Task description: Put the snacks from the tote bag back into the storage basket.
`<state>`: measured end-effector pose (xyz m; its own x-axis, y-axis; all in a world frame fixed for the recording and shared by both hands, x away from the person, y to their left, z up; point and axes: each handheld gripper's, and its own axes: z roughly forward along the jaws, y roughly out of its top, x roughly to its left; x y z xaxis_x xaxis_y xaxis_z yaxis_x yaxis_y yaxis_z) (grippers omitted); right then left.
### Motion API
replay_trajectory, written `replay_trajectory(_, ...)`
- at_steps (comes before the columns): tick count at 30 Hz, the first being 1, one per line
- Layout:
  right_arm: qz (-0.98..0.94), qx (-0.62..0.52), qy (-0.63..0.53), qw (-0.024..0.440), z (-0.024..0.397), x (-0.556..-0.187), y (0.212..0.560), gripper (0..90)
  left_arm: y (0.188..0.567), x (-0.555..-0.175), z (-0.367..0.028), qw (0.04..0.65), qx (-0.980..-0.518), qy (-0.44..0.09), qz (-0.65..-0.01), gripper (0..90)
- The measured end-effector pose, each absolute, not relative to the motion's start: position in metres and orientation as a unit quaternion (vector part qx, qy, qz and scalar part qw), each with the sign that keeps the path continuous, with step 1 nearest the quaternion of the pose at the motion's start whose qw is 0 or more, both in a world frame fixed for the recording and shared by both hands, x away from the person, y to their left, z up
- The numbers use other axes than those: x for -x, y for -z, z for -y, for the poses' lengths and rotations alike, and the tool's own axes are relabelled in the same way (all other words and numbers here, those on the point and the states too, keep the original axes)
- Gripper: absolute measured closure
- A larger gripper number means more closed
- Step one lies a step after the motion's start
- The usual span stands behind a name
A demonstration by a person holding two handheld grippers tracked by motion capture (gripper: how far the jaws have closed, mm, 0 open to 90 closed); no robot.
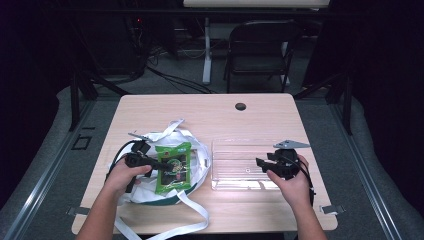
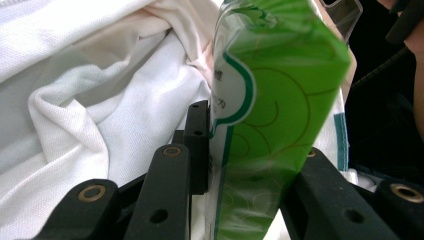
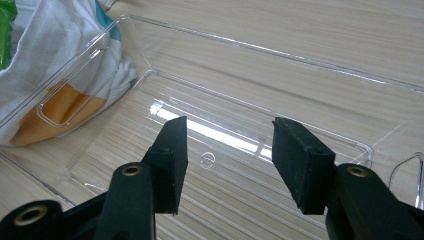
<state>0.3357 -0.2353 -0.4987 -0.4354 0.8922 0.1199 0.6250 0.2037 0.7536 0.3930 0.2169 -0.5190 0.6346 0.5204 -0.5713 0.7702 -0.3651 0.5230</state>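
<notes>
Two grippers working. Left gripper (image 1: 150, 163) jaws clamped on green snack packet (image 1: 173, 167), left-centre of high view, above white bag (image 1: 150, 192). Right gripper (image 3: 227, 162) jaws wide apart, empty, over clear tray (image 1: 220, 167). Advice: lift packet clear of bag folds, keep clamp firm, carry level toward tray.

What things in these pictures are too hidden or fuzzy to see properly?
- Writing on the green packet: too small in the high view; too close, blurred and partly cut off in the left gripper view.
- Inside of the white bag: covered by the packet and folded cloth in the high view.
- Orange patch on the bag: seen only through the clear tray wall in the right gripper view; its shape is unclear.
</notes>
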Motion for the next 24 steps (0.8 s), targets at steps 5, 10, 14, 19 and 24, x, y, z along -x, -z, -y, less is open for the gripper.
replay_trajectory(5,-0.755,-0.502,-0.383,0.175,0.2348,-0.3359,0.4993,48.6,0.5202,-0.3930,-0.2175,0.396,-0.813,0.156,-0.396,73.2)
replay_trajectory(10,-0.757,-0.502,-0.379,0.175,0.2356,-0.3359,0.4991,48.5,0.5211,-0.3930,-0.2182,0.397,-0.813,0.155,-0.397,72.6)
replay_trajectory(14,-0.756,-0.502,-0.382,0.175,0.2355,-0.3361,0.4994,48.5,0.5210,-0.3929,-0.2185,0.397,-0.815,0.150,-0.395,72.5)
replay_trajectory(19,-0.757,-0.502,-0.379,0.177,0.2352,-0.3363,0.4997,48.5,0.5214,-0.3932,-0.2192,0.398,-0.813,0.147,-0.398,73.1)
replay_trajectory(24,-0.757,-0.502,-0.379,0.177,0.2352,-0.3364,0.4997,48.5,0.5195,-0.3932,-0.2202,0.404,-0.812,0.142,-0.397,74.5)
